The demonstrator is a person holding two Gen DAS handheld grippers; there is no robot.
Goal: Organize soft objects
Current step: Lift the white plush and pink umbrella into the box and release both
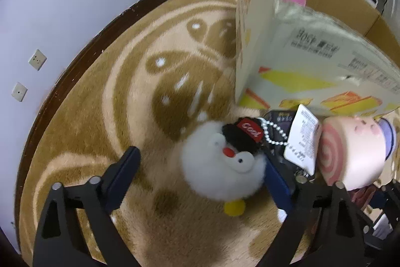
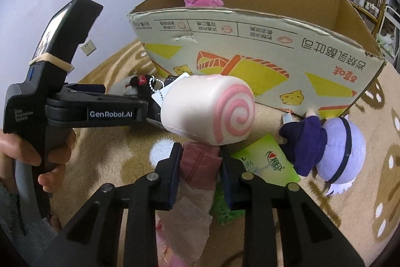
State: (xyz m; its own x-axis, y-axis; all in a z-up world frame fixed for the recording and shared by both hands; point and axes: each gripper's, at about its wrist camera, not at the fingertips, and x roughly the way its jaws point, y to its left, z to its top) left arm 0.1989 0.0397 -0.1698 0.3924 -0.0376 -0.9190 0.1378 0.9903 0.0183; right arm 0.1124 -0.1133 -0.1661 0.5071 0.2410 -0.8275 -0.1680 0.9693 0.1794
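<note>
On the brown rug (image 1: 105, 96), our left gripper (image 1: 200, 175) hangs spread wide around the white penguin toy (image 1: 222, 167), beside the cardboard box (image 2: 250, 46). Our right gripper (image 2: 200, 175) is clenched on pink cloth (image 2: 200, 162) under the swirl-roll plush (image 2: 207, 109).

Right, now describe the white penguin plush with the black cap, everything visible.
The white penguin plush is a round, fluffy ball with a red beak, small dark eyes and a yellow pompom at its base. Its black cap carries a red "Cool" patch, with a bead chain and white paper tag attached. It lies on the brown patterned rug before the cardboard box, between the left gripper's open fingers, against the right one.
</note>
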